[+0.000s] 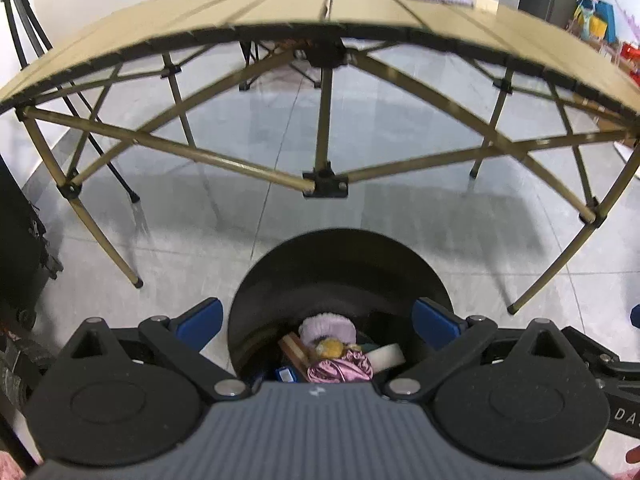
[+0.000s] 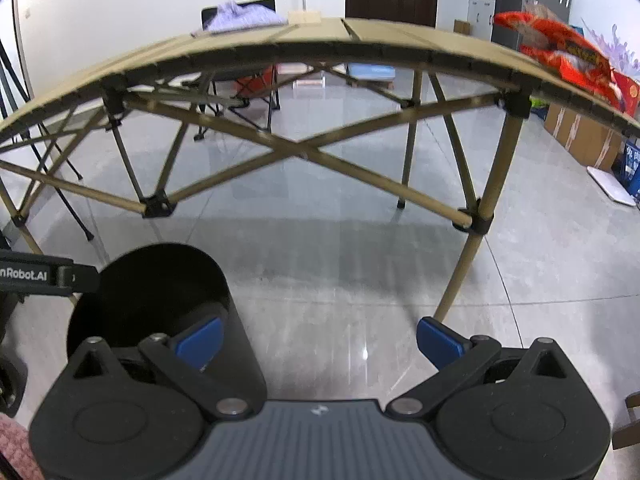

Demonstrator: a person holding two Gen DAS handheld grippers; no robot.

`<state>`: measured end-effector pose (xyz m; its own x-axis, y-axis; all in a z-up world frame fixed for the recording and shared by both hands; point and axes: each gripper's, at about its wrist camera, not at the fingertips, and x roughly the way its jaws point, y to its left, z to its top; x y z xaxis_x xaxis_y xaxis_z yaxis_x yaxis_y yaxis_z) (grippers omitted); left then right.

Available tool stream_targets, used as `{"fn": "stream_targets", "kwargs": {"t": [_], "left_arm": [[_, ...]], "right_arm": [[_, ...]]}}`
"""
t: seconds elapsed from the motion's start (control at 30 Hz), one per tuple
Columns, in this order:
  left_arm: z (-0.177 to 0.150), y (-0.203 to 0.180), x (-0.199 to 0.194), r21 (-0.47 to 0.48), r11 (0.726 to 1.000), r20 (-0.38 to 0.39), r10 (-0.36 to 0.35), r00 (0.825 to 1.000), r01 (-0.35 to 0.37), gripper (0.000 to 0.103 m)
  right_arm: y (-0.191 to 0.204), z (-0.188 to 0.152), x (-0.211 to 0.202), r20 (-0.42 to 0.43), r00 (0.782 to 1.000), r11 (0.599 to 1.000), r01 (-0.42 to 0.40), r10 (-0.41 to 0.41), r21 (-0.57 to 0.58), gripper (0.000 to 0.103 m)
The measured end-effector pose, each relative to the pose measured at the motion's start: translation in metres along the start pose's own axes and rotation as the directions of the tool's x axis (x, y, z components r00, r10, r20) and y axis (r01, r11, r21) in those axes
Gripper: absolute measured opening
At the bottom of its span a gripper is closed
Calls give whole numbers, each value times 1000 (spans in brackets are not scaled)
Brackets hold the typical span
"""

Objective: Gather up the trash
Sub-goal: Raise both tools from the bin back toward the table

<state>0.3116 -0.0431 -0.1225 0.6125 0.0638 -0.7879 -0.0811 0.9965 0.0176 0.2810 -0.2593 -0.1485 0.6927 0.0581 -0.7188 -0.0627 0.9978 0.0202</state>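
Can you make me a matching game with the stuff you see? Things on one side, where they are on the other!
Things:
1. round black trash bin
2. crumpled red plastic bag
3. shiny pink wrapper
4. pale purple cloth

Places:
A. inside the bin
B. right end of the tan folding table
C. on the grey tiled floor
D. far side of the table

Pairs: 1-C, 2-B, 3-A, 4-D

A tall black cylindrical trash bin point(image 1: 340, 276) stands upright on the grey tiled floor in front of the folding table, its mouth open. Inside lie a pale pink knitted item point(image 1: 328, 329), a crumpled shiny pink wrapper point(image 1: 342, 369), a yellow lump point(image 1: 330, 347) and a white block point(image 1: 387, 354), piled together.
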Motion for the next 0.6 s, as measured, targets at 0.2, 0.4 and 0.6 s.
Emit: {"fn": "stream_targets", "kwargs": {"t": [0.2,0.4,0.6], "left_arm": [[1,19,-22,-15,999,55,-39,998,40,103],[5,37,-44,-53,995,109,-77,991,83,103],[15,50,-70,-84,990,170,-95,981,110,103]], "right_arm": [[16,8,-23,94,996,999,12,-9,-30,103],[29,26,-46,159,987,1000,7,-2,-27,103],[40,38,-69,217,976,999,3,4,-34,103]]}}
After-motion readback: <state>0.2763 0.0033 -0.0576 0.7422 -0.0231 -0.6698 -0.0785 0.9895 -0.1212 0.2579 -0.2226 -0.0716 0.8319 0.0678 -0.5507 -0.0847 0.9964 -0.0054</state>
